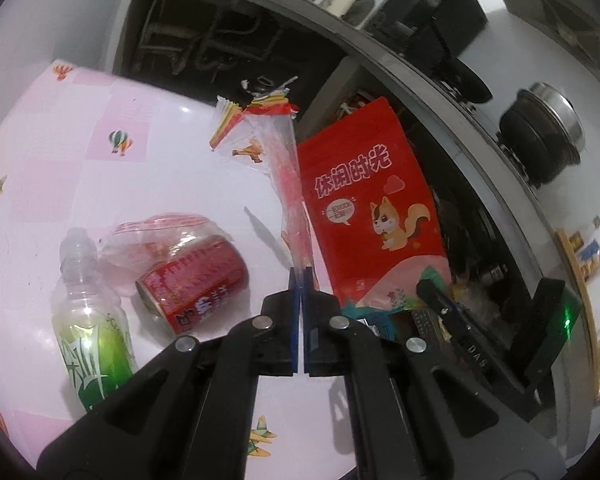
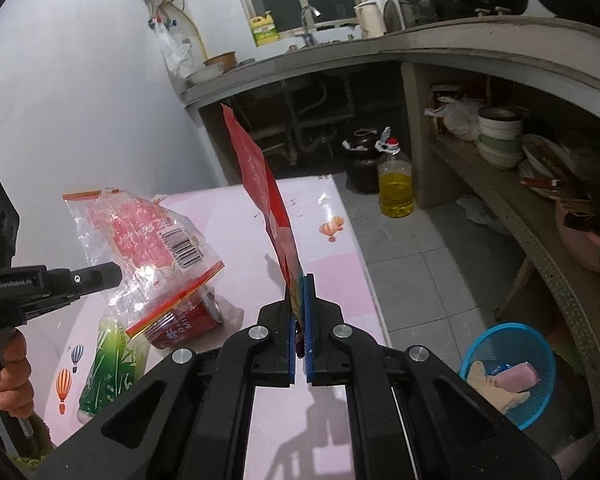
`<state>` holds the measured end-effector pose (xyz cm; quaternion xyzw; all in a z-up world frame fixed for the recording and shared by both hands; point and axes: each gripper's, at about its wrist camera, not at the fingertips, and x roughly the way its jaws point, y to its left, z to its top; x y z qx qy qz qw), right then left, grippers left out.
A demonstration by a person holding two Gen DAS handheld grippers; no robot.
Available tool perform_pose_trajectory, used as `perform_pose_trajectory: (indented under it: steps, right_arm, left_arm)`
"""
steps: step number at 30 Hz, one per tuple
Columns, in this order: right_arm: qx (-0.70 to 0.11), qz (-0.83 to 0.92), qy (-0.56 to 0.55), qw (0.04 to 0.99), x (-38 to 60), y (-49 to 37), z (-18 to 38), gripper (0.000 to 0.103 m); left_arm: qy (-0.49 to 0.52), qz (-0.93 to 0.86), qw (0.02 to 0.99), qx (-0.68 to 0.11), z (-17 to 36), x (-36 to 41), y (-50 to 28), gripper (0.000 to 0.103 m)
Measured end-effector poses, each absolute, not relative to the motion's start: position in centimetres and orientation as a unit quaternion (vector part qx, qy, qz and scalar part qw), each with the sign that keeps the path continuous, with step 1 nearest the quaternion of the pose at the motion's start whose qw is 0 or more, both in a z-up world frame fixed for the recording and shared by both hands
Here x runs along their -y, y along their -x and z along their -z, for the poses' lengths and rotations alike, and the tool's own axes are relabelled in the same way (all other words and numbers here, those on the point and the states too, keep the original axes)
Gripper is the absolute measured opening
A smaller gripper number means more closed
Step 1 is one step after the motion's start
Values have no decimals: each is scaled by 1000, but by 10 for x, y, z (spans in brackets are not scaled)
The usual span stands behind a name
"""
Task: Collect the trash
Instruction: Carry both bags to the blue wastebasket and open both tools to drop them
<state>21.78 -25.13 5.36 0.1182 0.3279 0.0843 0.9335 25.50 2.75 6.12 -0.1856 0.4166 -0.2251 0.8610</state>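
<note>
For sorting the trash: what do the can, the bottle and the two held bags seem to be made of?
Can: probably metal, shiny rim.
Bottle: clear plastic, see-through.
Left gripper's bag: thin clear film, crinkled.
Right gripper's red bag: glossy printed plastic, perhaps foil-lined.

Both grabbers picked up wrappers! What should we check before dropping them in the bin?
1. Left tool pinches the clear wrapper: ok.
2. Right tool pinches the red bag: ok.
3. Both wrappers lifted off the pink table: ok.
4. Blue basket on the floor in sight, with room left: ok.
5. Either wrapper already over the basket: not ok, both hang above the table.
6. Table cleared: not ok, the red can and green bottle lie there.
</note>
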Motion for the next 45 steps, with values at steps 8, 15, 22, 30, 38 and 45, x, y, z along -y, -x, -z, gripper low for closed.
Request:
perform_pose_trajectory:
  steps: [8, 15, 22, 30, 38, 45]
  right_arm:
    - [-307, -53, -146, 939, 283, -191, -60, 3]
    - [-299, -27, -165, 939, 318, -170, -57, 3]
    - [-300, 7, -179, 937, 354, -145, -48, 3]
    - [-317, 55, -198, 926, 400, -118, -28, 3]
    - [-335, 130, -239, 902, 461, -88, 9, 3]
    - [-365, 177, -322, 856, 513, -77, 67, 3]
  left_arm:
    - [147, 246, 866, -411, -71, 3, -243, 0]
    - [126, 263, 863, -414, -75, 35, -233, 0]
    - [99, 290, 854, -421, -74, 81, -224, 0]
    - [71, 329, 831, -442, -57, 147, -220, 0]
    - [31, 355, 801, -480, -28, 217, -230, 0]
    - [-16, 365, 767, -528, 10, 284, -252, 0]
